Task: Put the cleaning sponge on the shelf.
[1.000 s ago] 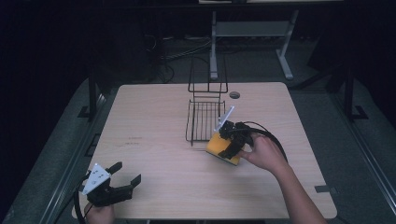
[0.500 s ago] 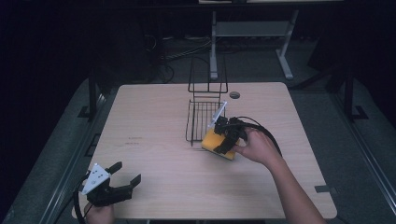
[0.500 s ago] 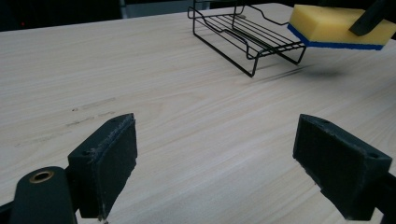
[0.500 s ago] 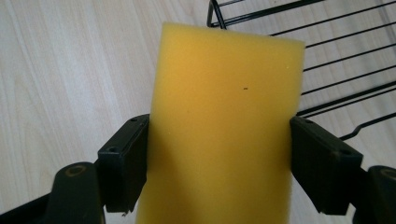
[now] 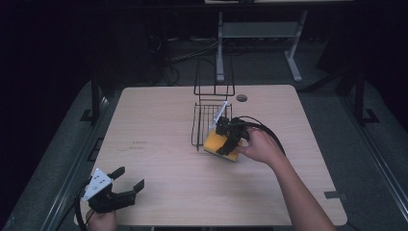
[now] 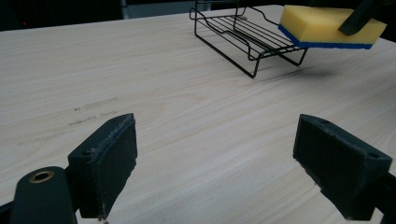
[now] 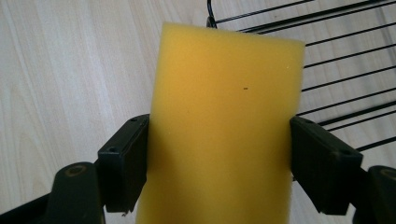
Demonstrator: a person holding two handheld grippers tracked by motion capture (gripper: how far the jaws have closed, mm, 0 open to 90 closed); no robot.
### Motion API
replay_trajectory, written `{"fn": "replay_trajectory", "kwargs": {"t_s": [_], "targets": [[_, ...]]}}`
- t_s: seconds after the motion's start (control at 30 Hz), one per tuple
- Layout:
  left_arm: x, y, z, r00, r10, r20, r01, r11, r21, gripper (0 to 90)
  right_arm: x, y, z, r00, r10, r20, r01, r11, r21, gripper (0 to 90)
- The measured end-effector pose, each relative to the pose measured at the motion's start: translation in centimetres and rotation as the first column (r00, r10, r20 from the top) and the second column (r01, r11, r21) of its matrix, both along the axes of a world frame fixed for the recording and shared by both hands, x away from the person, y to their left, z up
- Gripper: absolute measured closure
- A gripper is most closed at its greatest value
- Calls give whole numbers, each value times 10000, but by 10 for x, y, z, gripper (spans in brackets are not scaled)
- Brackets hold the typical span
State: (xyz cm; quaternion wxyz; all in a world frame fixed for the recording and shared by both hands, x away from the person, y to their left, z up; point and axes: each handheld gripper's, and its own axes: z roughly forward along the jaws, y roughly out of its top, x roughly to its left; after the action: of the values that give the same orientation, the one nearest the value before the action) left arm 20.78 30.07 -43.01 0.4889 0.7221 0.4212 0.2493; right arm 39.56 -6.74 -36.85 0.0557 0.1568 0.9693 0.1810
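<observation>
A yellow sponge (image 5: 216,143) with a blue underside (image 6: 327,24) is held a little above the table, its far end over the near edge of a black wire rack (image 5: 208,120). My right gripper (image 5: 225,139) is shut on the sponge (image 7: 224,116), one jaw on each long side. The rack (image 6: 243,35) lies flat at the table's middle, with an upright wire back. My left gripper (image 5: 126,184) rests at the front left corner of the table, jaws wide apart with nothing between them (image 6: 215,163).
The wooden table (image 5: 159,144) has faint marks (image 5: 138,144) left of the rack and a round cable hole (image 5: 242,97) at the back. A cable (image 5: 264,130) loops from the right gripper. Dark floor and a desk frame (image 5: 260,33) lie behind.
My right gripper has carried the sponge leftward, bringing it over the rack's near edge. The left gripper has stayed where it was.
</observation>
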Motion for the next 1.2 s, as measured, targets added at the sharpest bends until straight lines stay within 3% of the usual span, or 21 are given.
{"fn": "replay_trajectory", "kwargs": {"t_s": [0.63,1.2], "targets": [[0,2,0,10000,38,-27,-38,10000,-53,129,12,12,3,9988,480,65,-478,9984,-314,254],[0,2,0,10000,31,-22,-32,10000,-82,130,27,12,-7,9991,196,-380,-204,9996,-208,253]]}}
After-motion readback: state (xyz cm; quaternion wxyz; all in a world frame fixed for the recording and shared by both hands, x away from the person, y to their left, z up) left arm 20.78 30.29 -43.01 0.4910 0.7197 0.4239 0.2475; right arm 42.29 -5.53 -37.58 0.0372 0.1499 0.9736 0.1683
